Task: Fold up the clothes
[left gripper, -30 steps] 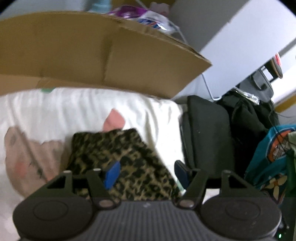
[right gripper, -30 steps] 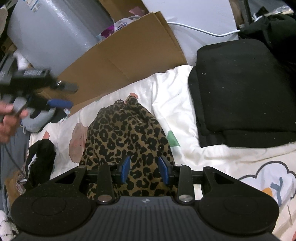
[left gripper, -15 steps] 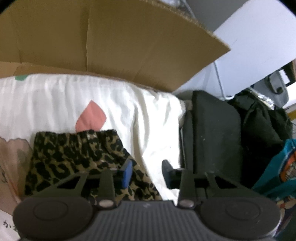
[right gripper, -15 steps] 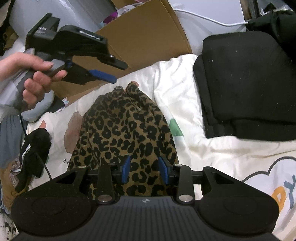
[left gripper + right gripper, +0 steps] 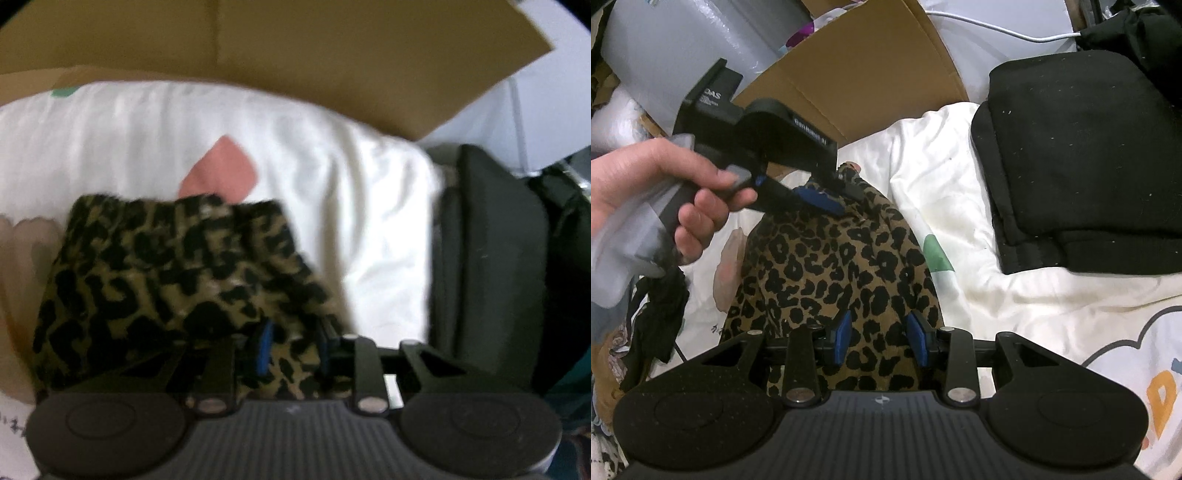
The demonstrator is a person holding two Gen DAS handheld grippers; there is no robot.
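White bedding [image 5: 1015, 295] with pastel cartoon prints covers the bed I am working over, soft and rumpled, with a flat brown cardboard sheet [image 5: 332, 55] propped behind it. On the bedding lies the leopard-print garment [image 5: 831, 266], tan with black blotches, a fine ribbed weave, narrowing to a gathered end at the far side. My left gripper [image 5: 291, 347] has just been closing, and leopard cloth sits between its blue pads at that far end; the view is too blurred for me to tell whether the pads press on it. My right gripper [image 5: 879, 336] stands partly open over the near end, cloth between its fingers, the pads clear of it. A hand [image 5: 653, 199] squeezes the left tool's grey handle. A thick black folded garment [image 5: 1082, 166] lies beside, right of the leopard piece.
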